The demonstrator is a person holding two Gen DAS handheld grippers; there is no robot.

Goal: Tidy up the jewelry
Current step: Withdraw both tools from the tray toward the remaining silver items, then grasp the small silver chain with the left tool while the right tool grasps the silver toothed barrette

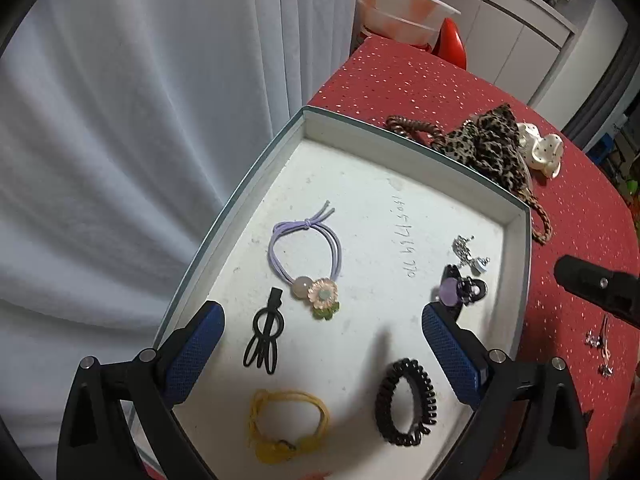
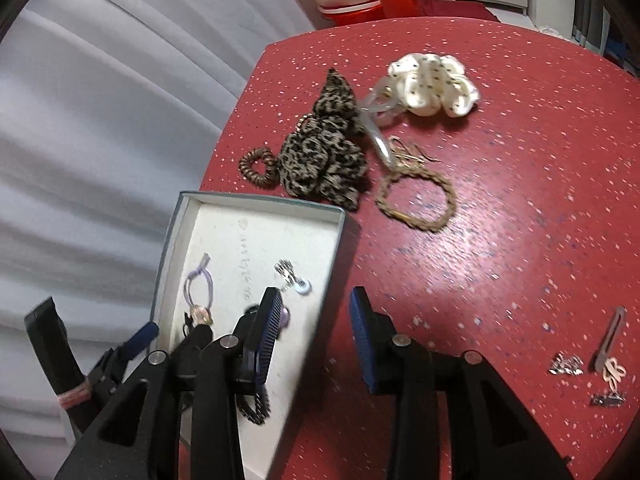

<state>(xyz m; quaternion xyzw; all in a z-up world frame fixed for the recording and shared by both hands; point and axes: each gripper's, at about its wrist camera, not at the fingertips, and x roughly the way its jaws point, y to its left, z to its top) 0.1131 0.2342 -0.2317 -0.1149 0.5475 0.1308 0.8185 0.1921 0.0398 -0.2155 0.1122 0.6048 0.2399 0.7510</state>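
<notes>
The white box [image 1: 516, 240] stands at the left edge of the red desk [image 1: 420, 76]. In it lie a purple hair tie with a flower [image 1: 308, 264], a black clip [image 1: 264, 336], a yellow tie [image 1: 286, 424] and a black spiral tie [image 1: 406, 400]. Handwriting [image 1: 402, 236] runs on the box floor, but it is not readable. The left gripper [image 1: 322, 352] hangs over the box, jaws wide apart and empty. The right gripper [image 2: 314, 338] is at the right box wall, jaws partly apart with nothing between. Farther away lie a leopard scrunchie [image 2: 320, 152] and a cream scrunchie [image 2: 432, 84].
</notes>
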